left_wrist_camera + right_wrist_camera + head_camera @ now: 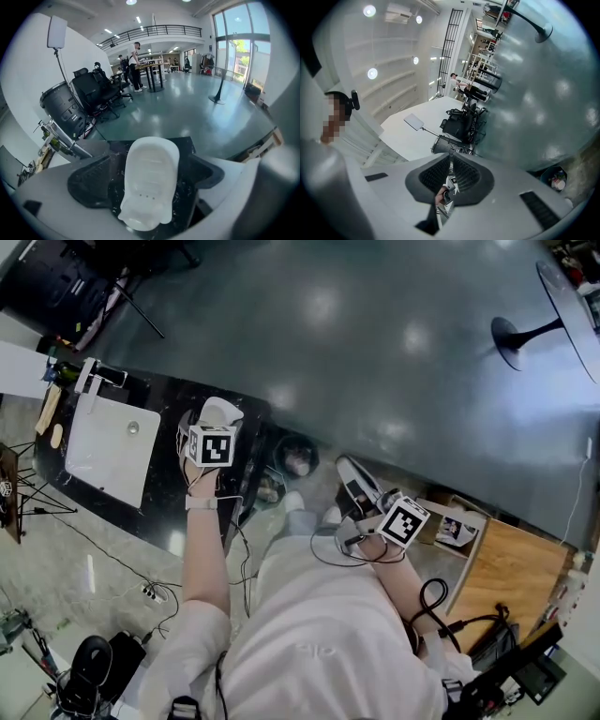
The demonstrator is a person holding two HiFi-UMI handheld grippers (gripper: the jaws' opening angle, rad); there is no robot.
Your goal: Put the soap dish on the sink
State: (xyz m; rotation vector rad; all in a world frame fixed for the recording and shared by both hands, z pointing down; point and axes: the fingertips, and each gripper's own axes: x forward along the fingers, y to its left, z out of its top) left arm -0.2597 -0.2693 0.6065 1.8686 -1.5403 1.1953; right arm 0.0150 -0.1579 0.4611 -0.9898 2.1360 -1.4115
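The white ribbed soap dish [150,183] is clamped between the dark pads [89,180] of my left gripper [149,176], its long side pointing away from the camera. In the head view the left gripper [214,426] holds the soap dish [222,412] above the right end of the black counter [173,493]. The white rectangular sink [108,451] is set in that counter, to the left of the dish. My right gripper [361,491] hangs near the person's body, jaws pressed together with nothing between them; the right gripper view shows the right gripper [451,176] aimed out over the room.
A chrome tap [94,378] and bottles [58,371] stand at the sink's far side. A dark bin [296,457] sits on the floor beside the counter. A wooden table [511,577] is at the right. Office chairs [96,93] and people stand in the distance.
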